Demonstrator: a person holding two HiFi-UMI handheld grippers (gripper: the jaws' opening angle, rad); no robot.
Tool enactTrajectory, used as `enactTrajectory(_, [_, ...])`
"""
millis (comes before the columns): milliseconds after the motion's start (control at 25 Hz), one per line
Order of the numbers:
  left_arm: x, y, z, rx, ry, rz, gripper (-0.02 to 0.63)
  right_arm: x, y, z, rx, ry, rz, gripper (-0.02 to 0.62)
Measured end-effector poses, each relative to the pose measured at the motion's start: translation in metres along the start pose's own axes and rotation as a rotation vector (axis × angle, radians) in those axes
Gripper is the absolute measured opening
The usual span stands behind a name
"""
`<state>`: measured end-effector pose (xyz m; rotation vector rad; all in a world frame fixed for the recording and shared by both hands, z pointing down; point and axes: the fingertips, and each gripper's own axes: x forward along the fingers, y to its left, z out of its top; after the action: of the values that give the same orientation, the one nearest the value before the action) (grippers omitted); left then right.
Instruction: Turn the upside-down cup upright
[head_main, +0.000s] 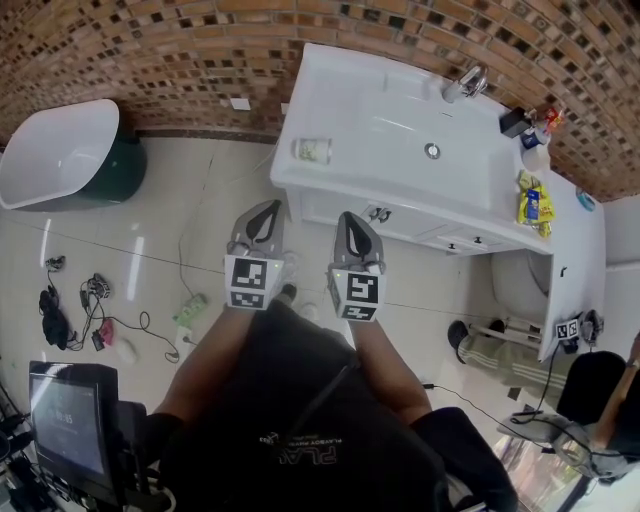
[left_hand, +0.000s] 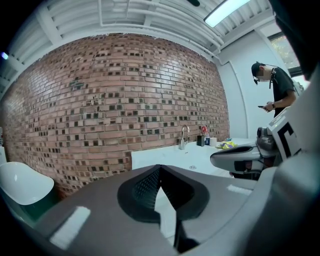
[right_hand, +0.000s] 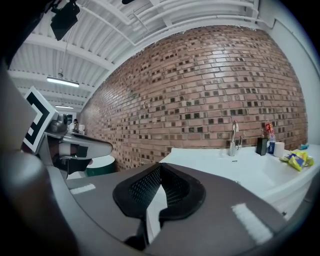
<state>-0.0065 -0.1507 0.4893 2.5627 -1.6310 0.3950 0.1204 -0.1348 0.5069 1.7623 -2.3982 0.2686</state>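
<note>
Looking down in the head view, the cup (head_main: 312, 150) sat near the left front corner of the white basin counter (head_main: 400, 110); the left gripper (head_main: 266, 212) and right gripper (head_main: 350, 222) hung short of it. The left gripper view showed its jaws pressed together, empty. The right gripper view showed the same.

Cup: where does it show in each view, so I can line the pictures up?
Head view: the cup is at the left end of the white counter, near its front edge.
Left gripper view: the cup does not show.
Right gripper view: the cup does not show.
Shared landmark: the faucet at the back of the counter, in all three views.
</note>
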Motion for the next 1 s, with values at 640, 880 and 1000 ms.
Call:
enactTrajectory(640, [0.078, 0.054, 0.004, -0.069, 0.010, -0.023, -0.002, 0.101, -0.012, 0.000, -0.006, 0.073, -0.005, 0.014])
enactTrajectory(880, [0.103, 0.063, 0.003, -0.077, 0.019, -0.045, -0.002, 0.123, -0.014, -0.007, -0.008, 0.111, 0.014, 0.014])
enactTrajectory(1000, [0.113, 0.064, 0.009, -0.080, 0.008, -0.068, -0.002, 0.133, -0.019, -0.012, -0.005, 0.143, 0.005, 0.014])
